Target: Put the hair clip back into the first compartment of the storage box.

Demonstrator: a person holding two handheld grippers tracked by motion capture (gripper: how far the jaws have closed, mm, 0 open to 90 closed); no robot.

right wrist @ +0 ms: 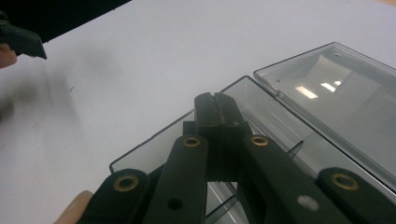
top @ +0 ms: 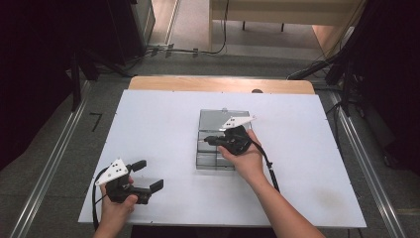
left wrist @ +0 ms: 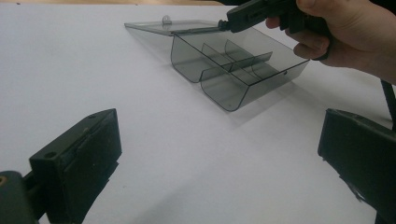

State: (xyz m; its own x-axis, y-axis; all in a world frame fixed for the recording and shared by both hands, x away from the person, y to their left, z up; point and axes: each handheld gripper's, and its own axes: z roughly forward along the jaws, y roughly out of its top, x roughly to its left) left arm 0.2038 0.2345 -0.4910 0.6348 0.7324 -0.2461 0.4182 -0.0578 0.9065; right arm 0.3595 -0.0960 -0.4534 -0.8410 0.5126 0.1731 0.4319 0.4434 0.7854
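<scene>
A smoky clear plastic compartment box point(top: 210, 159) lies in the middle of the white table, with its lid point(top: 213, 119) swung open flat on the far side. Dividers point(left wrist: 233, 58) split its tray into several cells, and nothing shows in them. My right gripper point(top: 208, 140) hovers over the box, pointing left, jaws pressed together with nothing between them. Its tip point(left wrist: 228, 23) sits at the edge where lid point(right wrist: 336, 88) and tray point(right wrist: 173, 140) meet, seen close up as the right gripper point(right wrist: 215, 100). My left gripper point(top: 148, 174) rests near the front left corner, jaws wide open and empty, also seen as the left gripper point(left wrist: 219, 158).
The white table top point(top: 148, 129) has bare room to the left and right of the box. A wooden strip point(top: 218, 84) runs along its far edge. The right gripper's cable point(top: 270, 171) trails back along the forearm. Dark equipment stands on the floor at both sides.
</scene>
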